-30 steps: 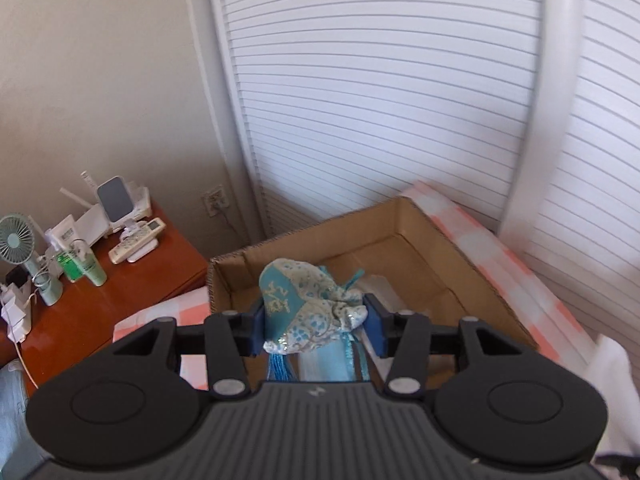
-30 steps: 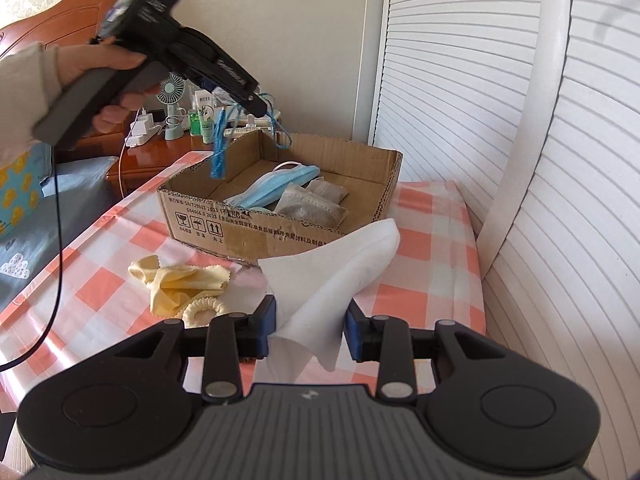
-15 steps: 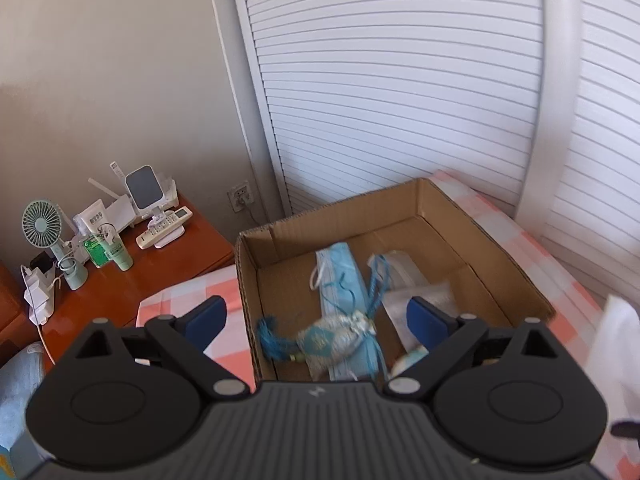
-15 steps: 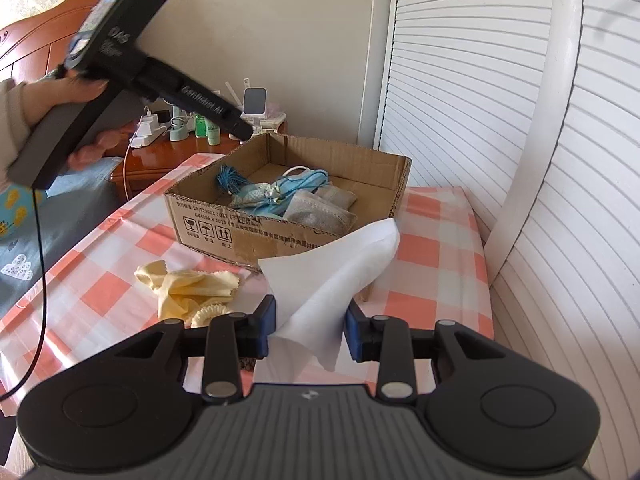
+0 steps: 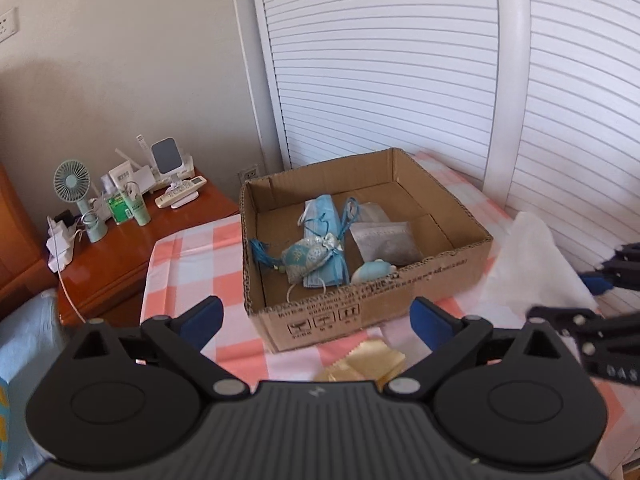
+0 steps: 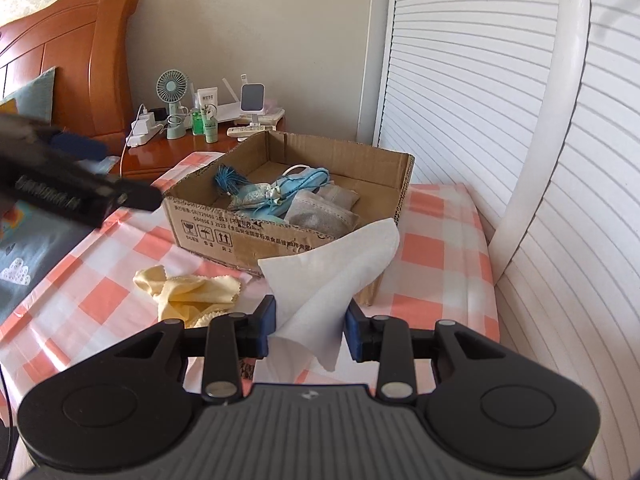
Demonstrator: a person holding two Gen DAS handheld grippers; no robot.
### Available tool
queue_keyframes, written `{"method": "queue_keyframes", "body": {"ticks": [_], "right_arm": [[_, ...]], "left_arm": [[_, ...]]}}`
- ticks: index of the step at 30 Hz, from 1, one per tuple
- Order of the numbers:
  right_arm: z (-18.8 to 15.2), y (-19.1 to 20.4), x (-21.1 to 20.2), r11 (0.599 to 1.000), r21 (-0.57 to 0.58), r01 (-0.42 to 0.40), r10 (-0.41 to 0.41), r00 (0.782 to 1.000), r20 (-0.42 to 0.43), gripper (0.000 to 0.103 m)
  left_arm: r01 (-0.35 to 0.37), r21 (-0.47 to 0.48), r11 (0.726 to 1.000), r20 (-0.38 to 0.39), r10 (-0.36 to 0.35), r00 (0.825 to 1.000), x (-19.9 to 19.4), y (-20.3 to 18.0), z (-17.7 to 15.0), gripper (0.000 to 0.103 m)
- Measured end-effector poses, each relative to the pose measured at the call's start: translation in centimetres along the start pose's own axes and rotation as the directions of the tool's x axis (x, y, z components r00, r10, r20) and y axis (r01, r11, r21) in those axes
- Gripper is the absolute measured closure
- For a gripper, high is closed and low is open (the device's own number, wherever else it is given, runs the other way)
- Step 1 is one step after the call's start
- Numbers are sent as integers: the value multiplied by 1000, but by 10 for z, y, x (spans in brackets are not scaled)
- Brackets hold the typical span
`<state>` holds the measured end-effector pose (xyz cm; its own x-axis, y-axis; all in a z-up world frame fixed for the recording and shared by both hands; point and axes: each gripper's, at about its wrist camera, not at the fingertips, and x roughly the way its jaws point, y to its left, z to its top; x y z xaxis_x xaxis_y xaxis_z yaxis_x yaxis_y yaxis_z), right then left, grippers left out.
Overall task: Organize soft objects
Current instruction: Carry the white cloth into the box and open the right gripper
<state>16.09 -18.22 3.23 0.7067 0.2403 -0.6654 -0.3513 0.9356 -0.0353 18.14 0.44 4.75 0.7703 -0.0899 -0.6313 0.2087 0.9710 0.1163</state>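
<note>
A cardboard box (image 5: pixel 464 268) stands on the checked tablecloth; it also shows in the right wrist view (image 6: pixel 208 220). Inside lie a blue patterned sachet with a tassel (image 5: pixel 308 258), a blue face mask (image 5: pixel 322 216), grey pouches (image 5: pixel 386 240) and a small pale blue item (image 5: pixel 374 271). My left gripper (image 5: pixel 316 320) is open and empty, in front of the box. My right gripper (image 6: pixel 310 328) is shut on a white cloth (image 6: pixel 332 276), held above the table in front of the box's right corner. A yellow cloth (image 6: pixel 188 294) lies in front of the box.
A wooden nightstand (image 5: pixel 116 252) left of the table holds a small fan (image 5: pixel 76 182), bottles, a remote and chargers. White slatted doors (image 5: pixel 400 60) stand behind the box. A wooden headboard (image 6: pixel 76 56) and bedding are at the left.
My left gripper opened and let the blue sachet fall into the box, then drew back toward the box's front. My right gripper kept holding the white cloth.
</note>
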Motion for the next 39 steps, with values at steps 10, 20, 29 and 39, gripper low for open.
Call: {"method": "queue_keyframes", "body": {"ticks": [10,20,29,39], "right_arm": [[58,-18,39,996,81,-29,29,1000,7,63],[125,-38,125,988,153,-10,19,998,-59,63],[169,-41,198,991,132,37,-22,994,-111,62],[166,-32,206,991,74,112,-106,991,-81,0]], "left_arm": [[-50,-40,998,79,53,995,-27,-4,-15,2],[-117,-97,988,47,122,991,-24,28,-27,1],[-77,-64,995,-18,76,997,-13,26,-46,1],[-51,-100,994,-56,45,997,-2,26,-55,1]]}}
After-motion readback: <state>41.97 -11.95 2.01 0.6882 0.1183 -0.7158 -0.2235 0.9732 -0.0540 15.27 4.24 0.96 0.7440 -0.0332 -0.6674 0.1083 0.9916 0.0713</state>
